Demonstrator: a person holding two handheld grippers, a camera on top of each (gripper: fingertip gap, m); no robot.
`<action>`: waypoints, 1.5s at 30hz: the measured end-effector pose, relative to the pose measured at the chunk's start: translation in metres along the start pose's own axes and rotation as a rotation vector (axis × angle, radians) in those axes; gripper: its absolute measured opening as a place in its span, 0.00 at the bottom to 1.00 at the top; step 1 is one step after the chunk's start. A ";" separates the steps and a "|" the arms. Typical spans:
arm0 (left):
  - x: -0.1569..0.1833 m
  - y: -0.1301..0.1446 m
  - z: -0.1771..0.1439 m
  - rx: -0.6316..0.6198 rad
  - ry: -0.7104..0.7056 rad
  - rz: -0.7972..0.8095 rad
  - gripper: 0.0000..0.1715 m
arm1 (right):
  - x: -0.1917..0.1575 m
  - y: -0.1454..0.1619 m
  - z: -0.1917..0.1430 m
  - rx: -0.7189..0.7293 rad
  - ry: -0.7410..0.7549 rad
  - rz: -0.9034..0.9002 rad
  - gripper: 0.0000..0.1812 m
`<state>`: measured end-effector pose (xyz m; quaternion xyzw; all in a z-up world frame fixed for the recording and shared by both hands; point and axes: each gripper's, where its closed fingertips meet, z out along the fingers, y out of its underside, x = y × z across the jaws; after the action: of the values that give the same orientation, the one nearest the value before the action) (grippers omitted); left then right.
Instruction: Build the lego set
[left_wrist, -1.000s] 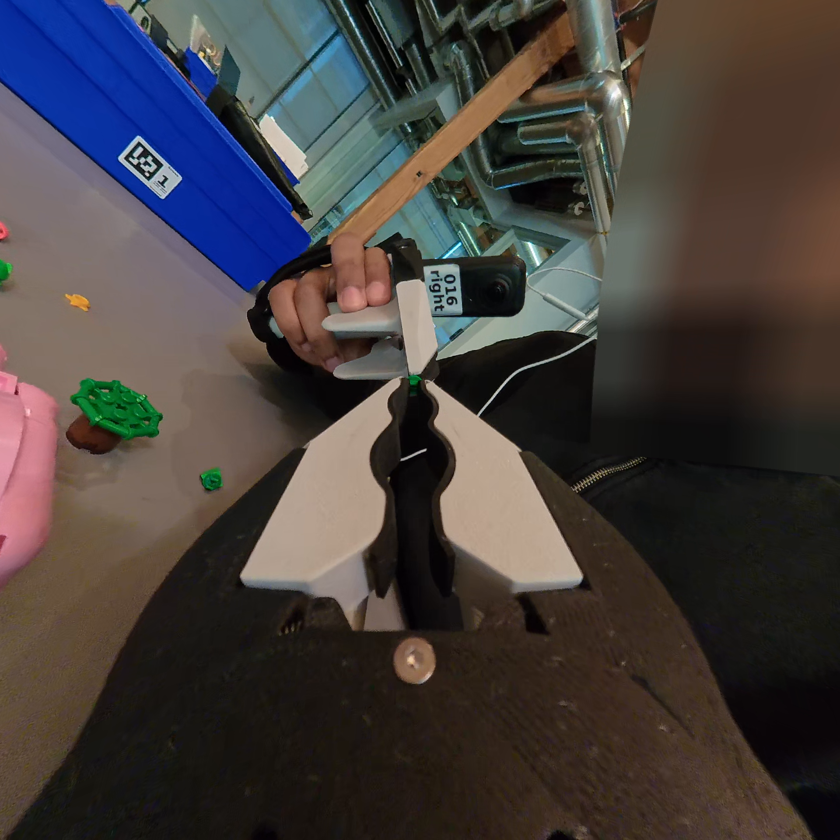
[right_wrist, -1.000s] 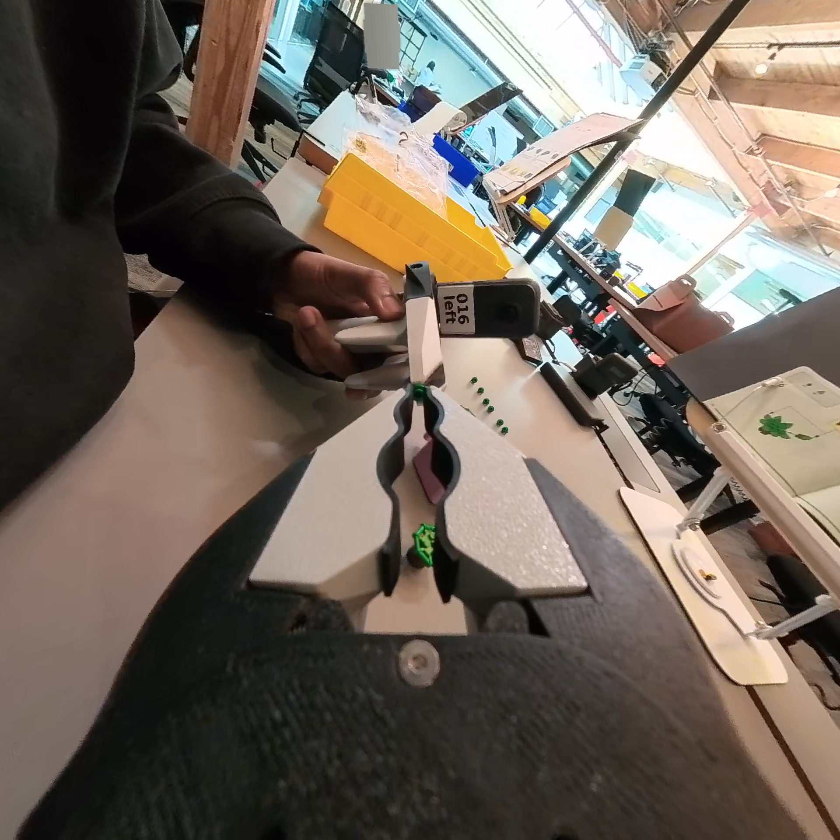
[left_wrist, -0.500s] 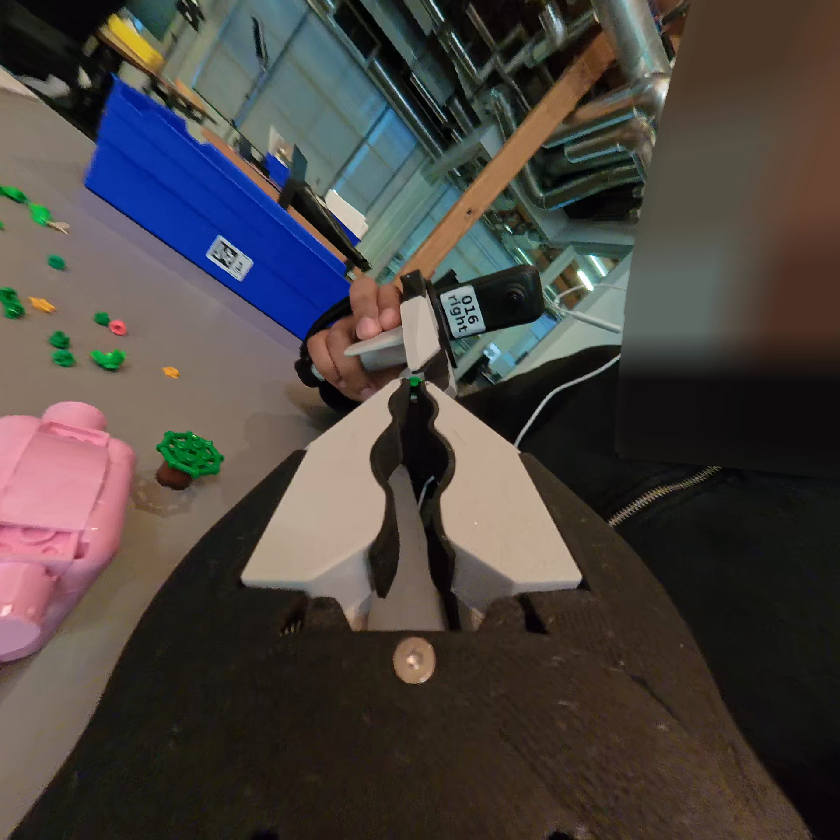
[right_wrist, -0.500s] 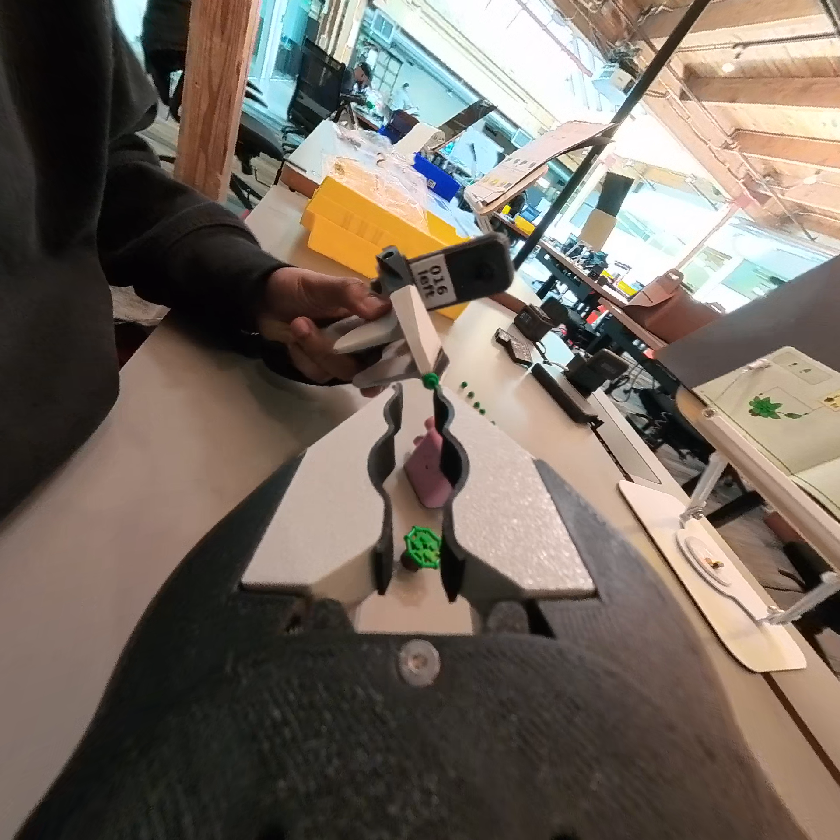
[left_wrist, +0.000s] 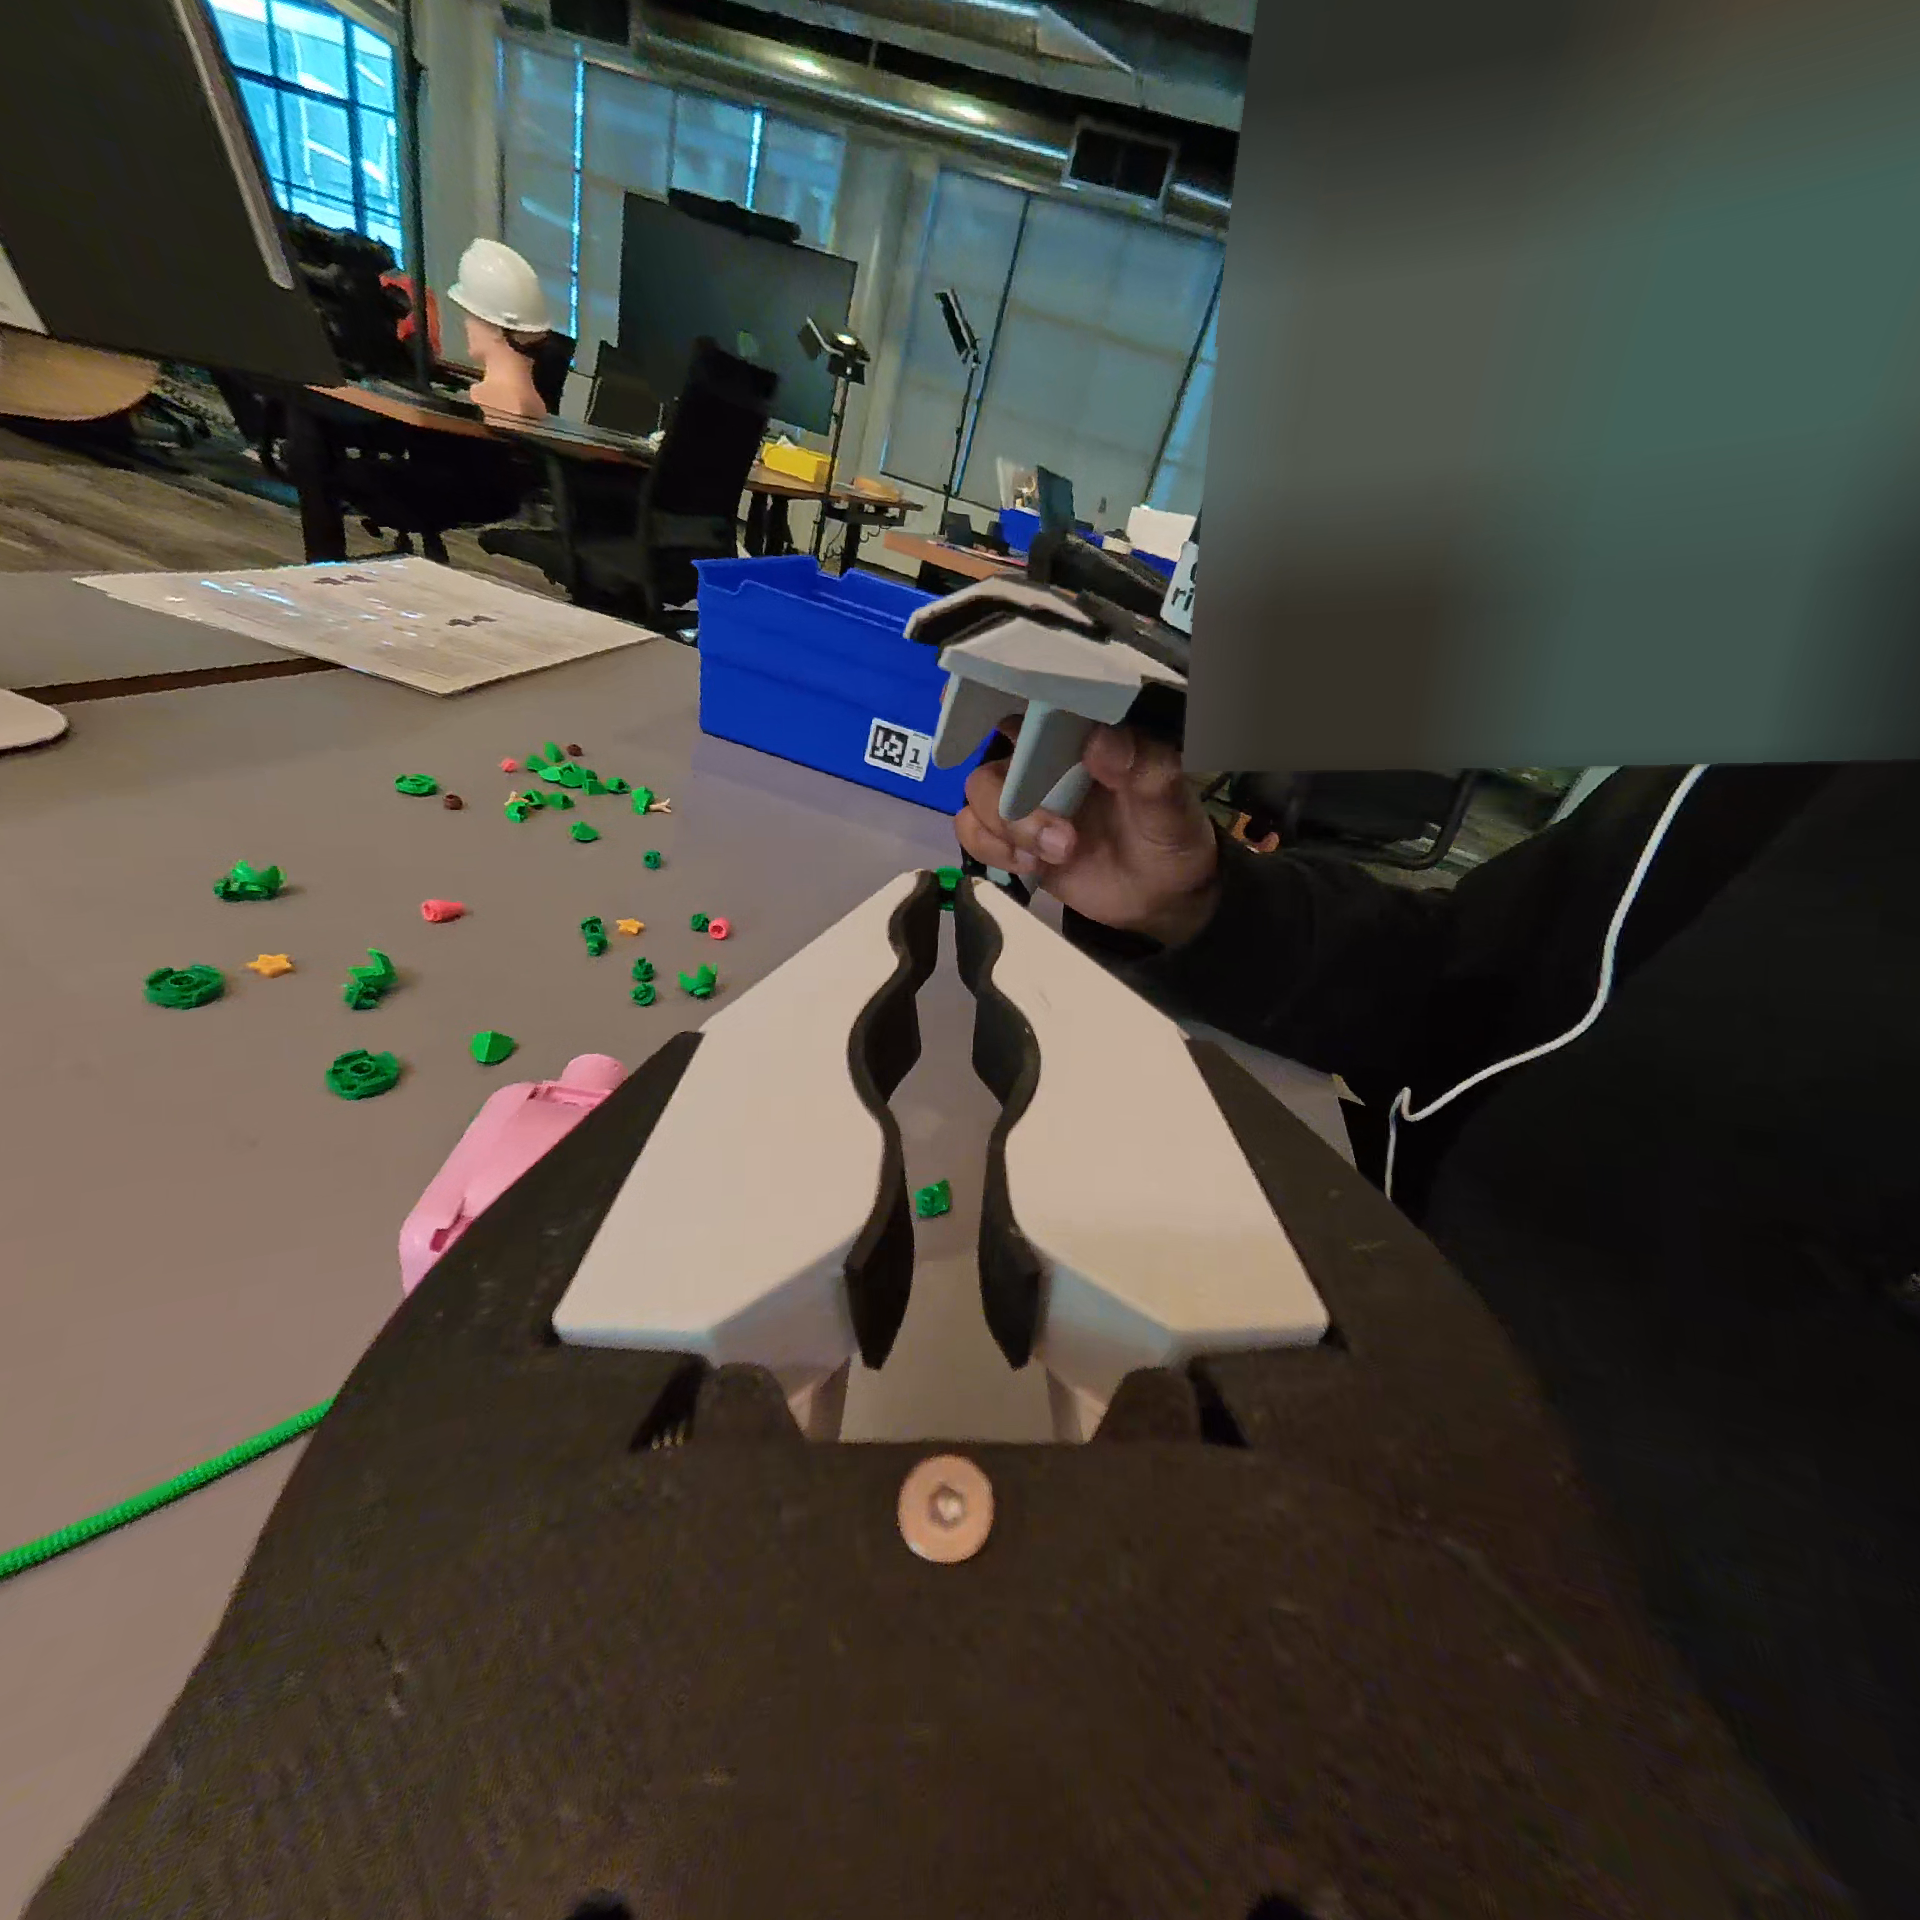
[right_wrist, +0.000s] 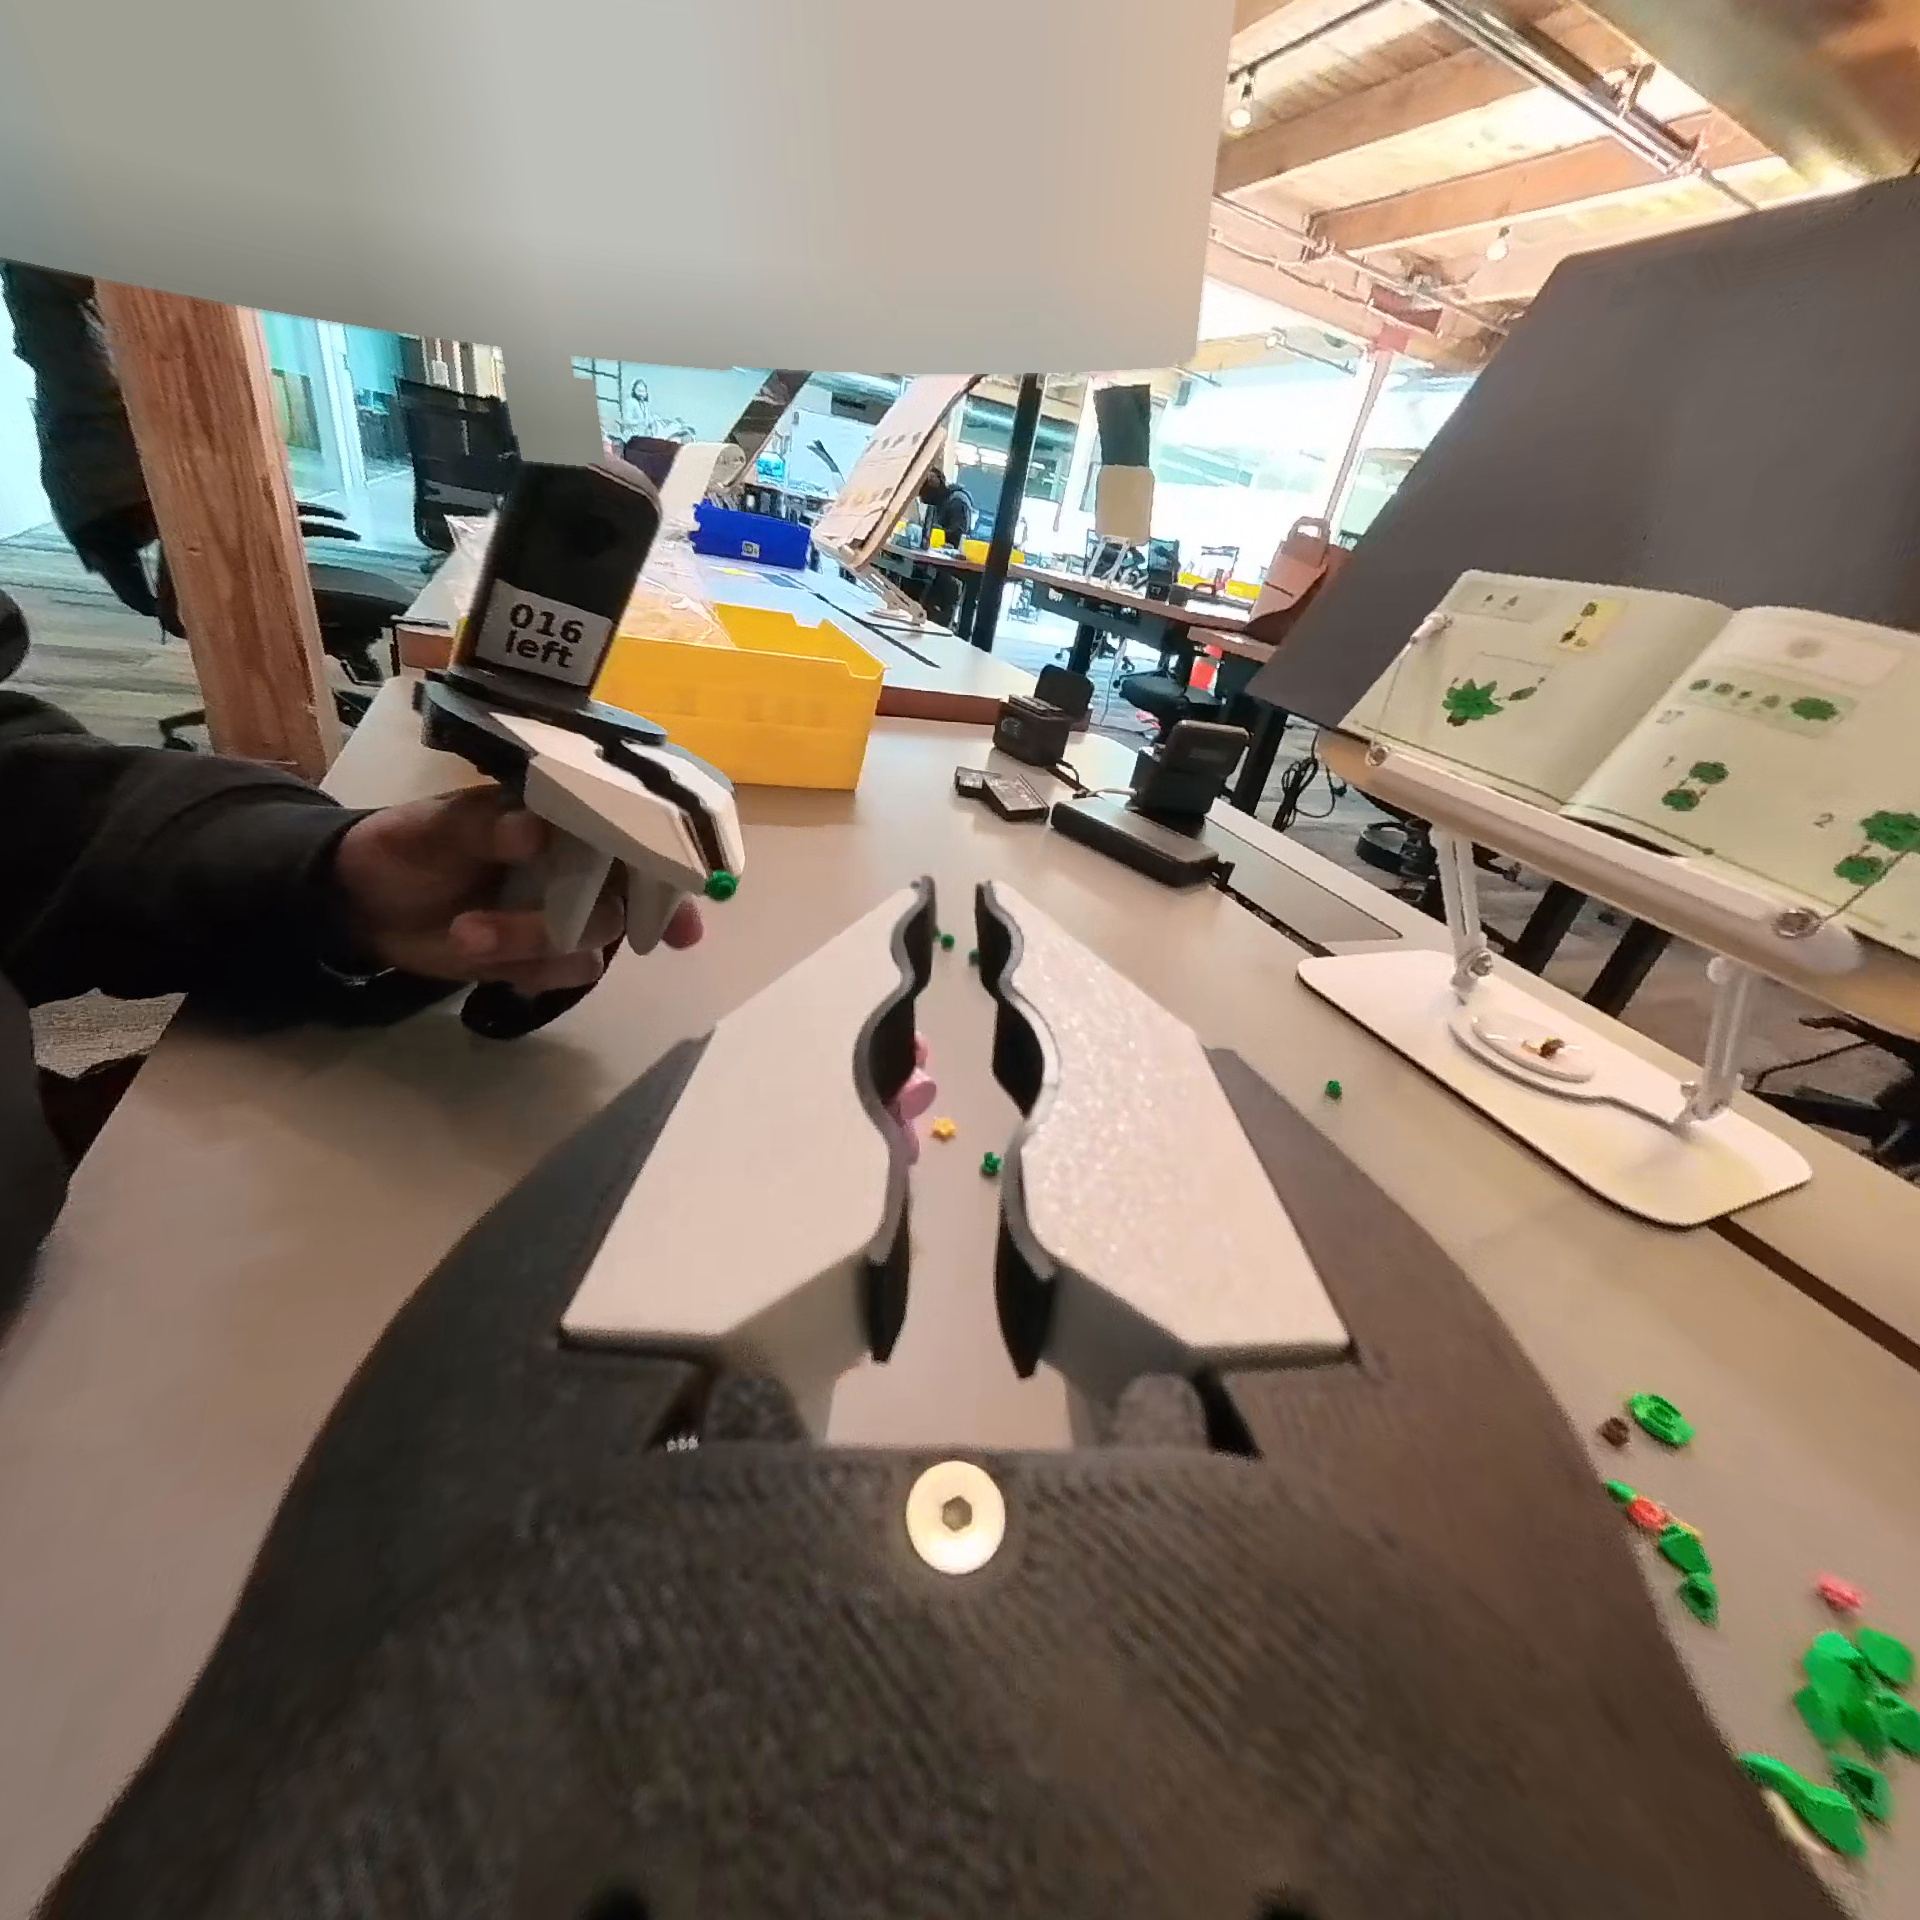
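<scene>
the two grippers have drawn apart – half a second ago their tips met over the tiny green stud (right_wrist: 719, 885), and now the left gripper (left_wrist: 943, 891) alone pinches it at its tips. the right gripper (right_wrist: 953, 902) stands slightly parted, empty. likely the hand-over is finished – the stud wants seating next. loose green pieces (left_wrist: 582, 790) lie far left, pink piece (left_wrist: 499, 1153) near; bare table between.

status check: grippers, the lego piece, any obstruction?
Left gripper shut on small green stud, held above table. Right gripper open, empty. Loose green pieces scattered on table. Nothing between the grippers.
</scene>
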<state>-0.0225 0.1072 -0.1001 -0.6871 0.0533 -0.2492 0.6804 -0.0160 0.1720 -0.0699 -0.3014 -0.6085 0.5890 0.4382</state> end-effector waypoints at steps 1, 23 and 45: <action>-0.001 -0.001 -0.001 0.004 -0.008 0.004 0.00 | 0.000 0.001 0.000 -0.004 0.000 0.003 0.03; -0.010 -0.007 -0.006 0.047 0.007 -0.124 0.00 | 0.056 0.031 -0.013 -0.103 0.142 0.311 0.06; -0.007 0.007 0.002 -0.039 -0.085 0.003 0.00 | 0.145 0.095 -0.078 -0.352 0.501 0.318 0.09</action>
<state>-0.0264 0.1112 -0.1084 -0.7100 0.0300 -0.2179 0.6690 -0.0239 0.3467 -0.1428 -0.5987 -0.5196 0.4436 0.4180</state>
